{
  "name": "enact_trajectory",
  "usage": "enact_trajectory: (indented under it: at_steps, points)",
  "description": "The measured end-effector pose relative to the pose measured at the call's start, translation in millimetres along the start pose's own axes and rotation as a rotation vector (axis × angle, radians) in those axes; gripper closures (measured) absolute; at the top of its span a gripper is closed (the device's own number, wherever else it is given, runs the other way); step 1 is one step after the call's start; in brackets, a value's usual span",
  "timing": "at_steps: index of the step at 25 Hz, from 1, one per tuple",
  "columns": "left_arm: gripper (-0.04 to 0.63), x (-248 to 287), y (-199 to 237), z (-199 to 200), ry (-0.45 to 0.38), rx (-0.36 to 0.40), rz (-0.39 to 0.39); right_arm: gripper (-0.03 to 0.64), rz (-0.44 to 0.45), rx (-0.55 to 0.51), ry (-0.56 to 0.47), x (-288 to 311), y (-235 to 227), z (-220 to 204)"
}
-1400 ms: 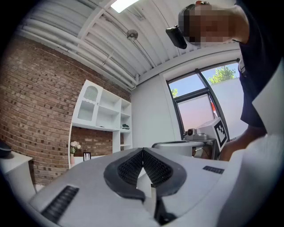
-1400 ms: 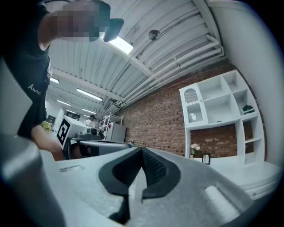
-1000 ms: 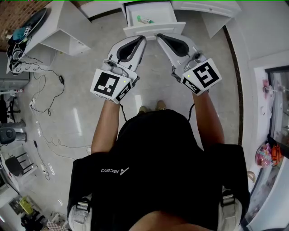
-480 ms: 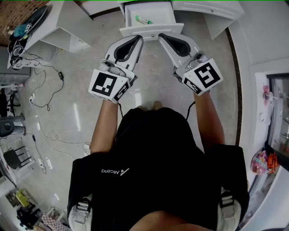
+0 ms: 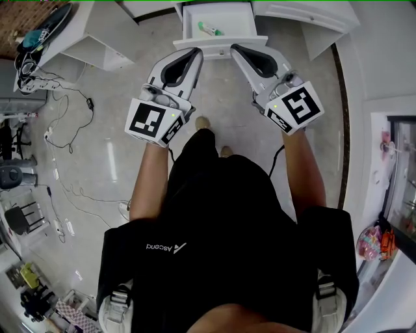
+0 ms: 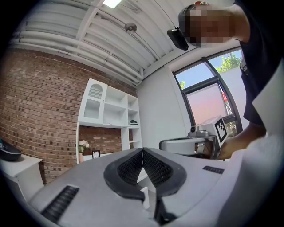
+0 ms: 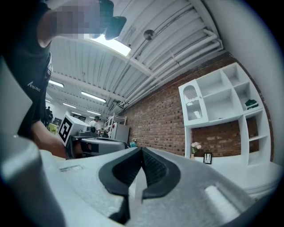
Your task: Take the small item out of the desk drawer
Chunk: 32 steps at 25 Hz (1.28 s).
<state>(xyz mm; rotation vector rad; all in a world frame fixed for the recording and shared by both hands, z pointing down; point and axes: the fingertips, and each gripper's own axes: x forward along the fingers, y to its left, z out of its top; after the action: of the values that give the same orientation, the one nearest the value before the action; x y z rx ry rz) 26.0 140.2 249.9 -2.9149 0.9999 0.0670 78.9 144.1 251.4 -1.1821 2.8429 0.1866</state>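
Observation:
In the head view the white desk drawer [image 5: 229,19] stands pulled open at the top centre. A small green and white item [image 5: 209,28] lies inside it toward the left. My left gripper [image 5: 197,52] is shut and empty, its tips just short of the drawer's front panel. My right gripper [image 5: 235,49] is also shut and empty, beside it at the same panel. The left gripper view shows the ribbed pads closed together [image 6: 143,150] and pointing up at the room. In the right gripper view the pads [image 7: 142,148] meet the same way.
A white desk unit [image 5: 91,39] stands at the upper left, with cables and a power strip [image 5: 65,123] on the floor beside it. More white furniture [image 5: 312,23] sits at the upper right. The person's foot [image 5: 203,122] is below the grippers.
The person has stepped forward with one foot. Both grippers moved slightly up toward the drawer front and stayed shut.

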Motion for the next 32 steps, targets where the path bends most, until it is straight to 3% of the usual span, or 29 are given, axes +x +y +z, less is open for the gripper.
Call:
enact_trajectory:
  at_steps: [11,32]
  points:
    - [0.597,34.0,64.2,-18.3,-0.007,-0.017,0.003,0.615,-0.003,-0.035,0.06,57.0,-41.7,-25.2]
    - [0.597,132.6,265.2,-60.9,-0.01,-0.036,-0.067,0.614,-0.034,-0.031,0.229,235.2,-157.1,-112.9]
